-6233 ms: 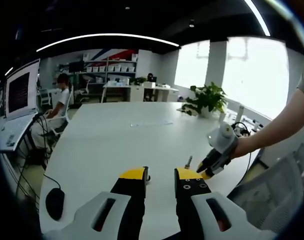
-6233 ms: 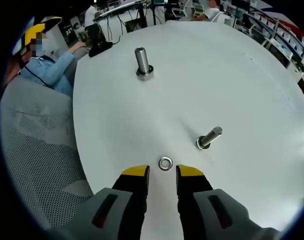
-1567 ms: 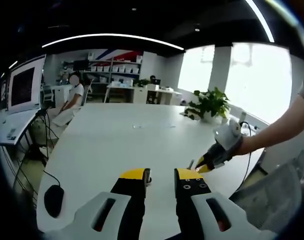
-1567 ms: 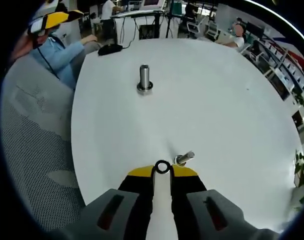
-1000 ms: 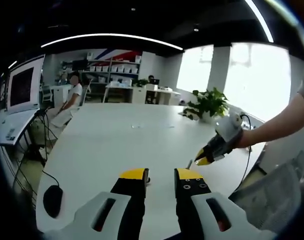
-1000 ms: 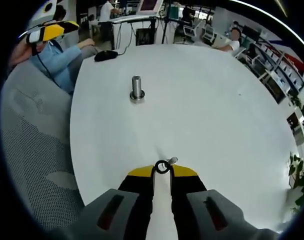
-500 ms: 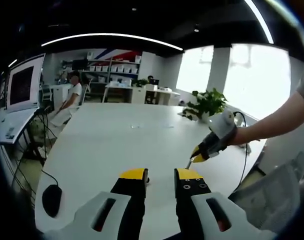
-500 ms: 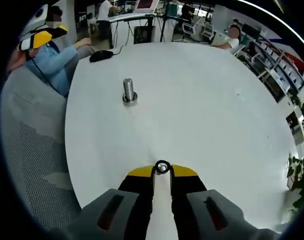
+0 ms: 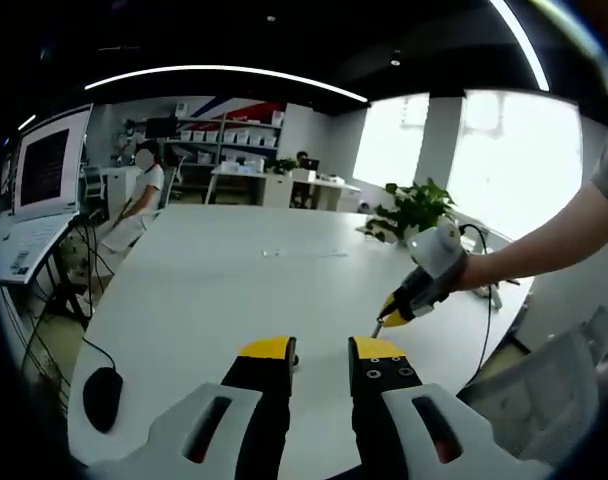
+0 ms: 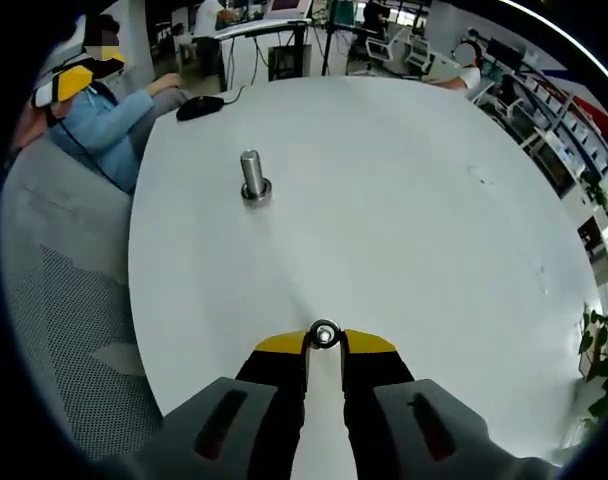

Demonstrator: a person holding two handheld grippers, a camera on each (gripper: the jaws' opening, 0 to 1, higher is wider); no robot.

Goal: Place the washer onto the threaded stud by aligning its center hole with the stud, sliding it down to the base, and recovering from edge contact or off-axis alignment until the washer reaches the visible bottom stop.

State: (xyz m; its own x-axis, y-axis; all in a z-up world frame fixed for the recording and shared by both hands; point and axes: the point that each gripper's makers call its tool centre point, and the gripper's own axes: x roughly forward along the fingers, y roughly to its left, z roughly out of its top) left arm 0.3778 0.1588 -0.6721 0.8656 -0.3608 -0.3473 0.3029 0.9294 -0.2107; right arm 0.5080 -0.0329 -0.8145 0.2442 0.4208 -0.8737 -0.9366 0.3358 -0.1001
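Right gripper [image 10: 324,341]: was closed on the washer [image 10: 324,334], which had been brought over the threaded stud [image 9: 377,327], its tip seen through the hole
Left gripper [image 9: 322,348]: was held slightly open, empty
Meaning: alignment achieved; sliding down remained
Far stud [image 10: 251,175]: was left untouched on the table [image 10: 404,200]

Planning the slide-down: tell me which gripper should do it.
Right. The right gripper already pinches the washer directly over the stud; the left gripper sits back, jaws apart and empty.
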